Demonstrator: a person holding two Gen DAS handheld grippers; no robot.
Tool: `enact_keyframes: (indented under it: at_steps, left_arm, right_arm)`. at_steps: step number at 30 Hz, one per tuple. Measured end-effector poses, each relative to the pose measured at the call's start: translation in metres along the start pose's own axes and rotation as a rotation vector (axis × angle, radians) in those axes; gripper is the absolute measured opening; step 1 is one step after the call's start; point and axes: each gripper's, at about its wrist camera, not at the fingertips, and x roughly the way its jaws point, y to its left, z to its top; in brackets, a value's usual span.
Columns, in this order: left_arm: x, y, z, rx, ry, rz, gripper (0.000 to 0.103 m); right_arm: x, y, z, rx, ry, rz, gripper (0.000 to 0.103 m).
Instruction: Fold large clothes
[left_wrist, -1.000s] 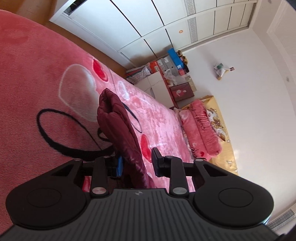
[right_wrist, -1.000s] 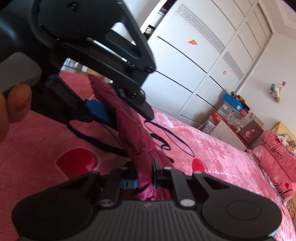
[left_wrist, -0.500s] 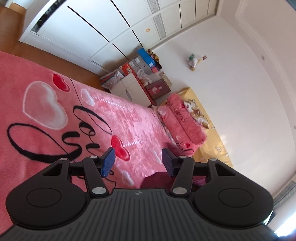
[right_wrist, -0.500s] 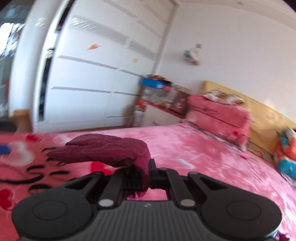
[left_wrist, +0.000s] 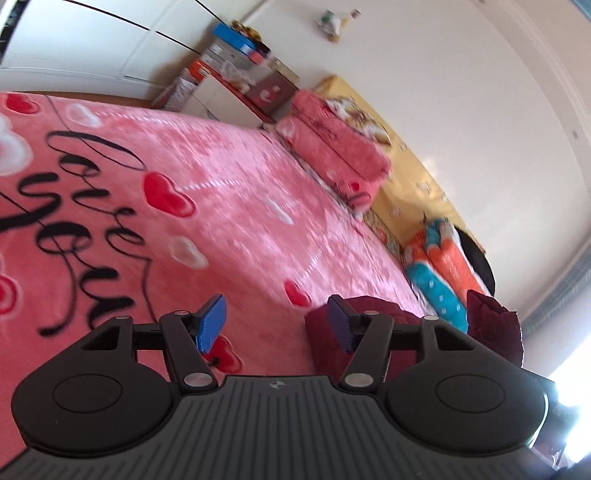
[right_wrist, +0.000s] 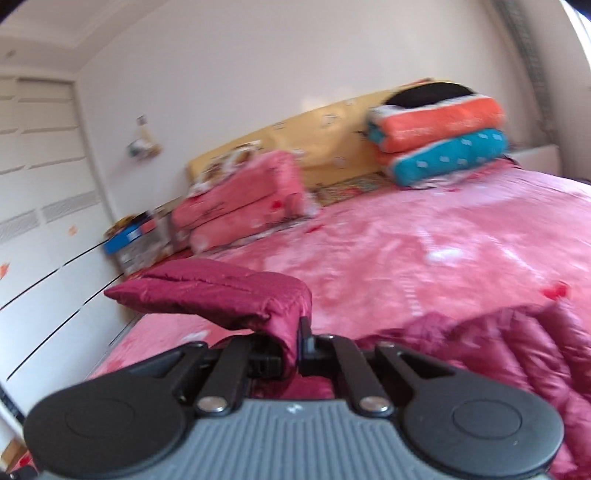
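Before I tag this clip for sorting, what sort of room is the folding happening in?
Most likely a home bedroom: a bed under a pink plush blanket with red hearts, folded pink quilts stacked against a yellow padded headboard, and white built-in wardrobe doors along one wall.

A pink blanket (left_wrist: 236, 206) with red hearts and black script covers the bed. Folded pink quilts (right_wrist: 240, 206) lie near the yellow headboard (right_wrist: 332, 125), beside an orange and teal stack (right_wrist: 439, 144). White wardrobe doors (right_wrist: 40, 206) stand behind.
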Motion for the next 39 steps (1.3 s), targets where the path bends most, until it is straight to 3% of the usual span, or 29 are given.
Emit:
enact_keyframes:
  at_steps: [5, 10, 14, 19, 22, 23, 24, 32, 36, 39]
  left_arm:
    - [0.015, -0.024, -0.015, 0.071, 0.063, -0.042, 0.073]
    - [0.025, -0.042, -0.032, 0.142, 0.118, -0.066, 0.075]
    - [0.036, -0.051, -0.04, 0.188, 0.145, -0.062, 0.077]
    - [0.035, -0.062, -0.049, 0.249, 0.167, -0.056, 0.077]
    - [0.033, -0.073, -0.061, 0.291, 0.173, -0.049, 0.078]
    - [0.035, -0.075, -0.064, 0.303, 0.176, -0.043, 0.078]
    - [0.038, -0.077, -0.066, 0.317, 0.184, -0.039, 0.078]
    - [0.033, -0.101, -0.095, 0.436, 0.234, -0.005, 0.077]
    - [0.035, -0.117, -0.103, 0.466, 0.242, 0.012, 0.077]
    - [0.043, -0.129, -0.111, 0.484, 0.244, 0.022, 0.077]
  right_arm:
    - [-0.003, -0.055, -0.018, 0.118, 0.06, -0.111, 0.002]
    - [-0.007, -0.093, -0.044, 0.244, 0.132, -0.167, 0.006]
    - [-0.017, -0.11, -0.057, 0.291, 0.182, -0.175, 0.028]
    - [-0.034, -0.113, -0.053, 0.247, 0.21, -0.16, 0.041]
    - [-0.049, -0.117, -0.05, 0.196, 0.193, -0.18, 0.062]
    - [-0.056, -0.119, -0.051, 0.183, 0.183, -0.186, 0.074]
    - [-0.062, -0.122, -0.052, 0.176, 0.172, -0.19, 0.078]
    - [-0.099, -0.152, -0.061, 0.116, 0.062, -0.225, 0.076]
    - [-0.1, -0.15, -0.055, 0.036, 0.018, -0.213, 0.061]
    - [-0.097, -0.146, -0.051, -0.027, 0.007, -0.156, 0.058]
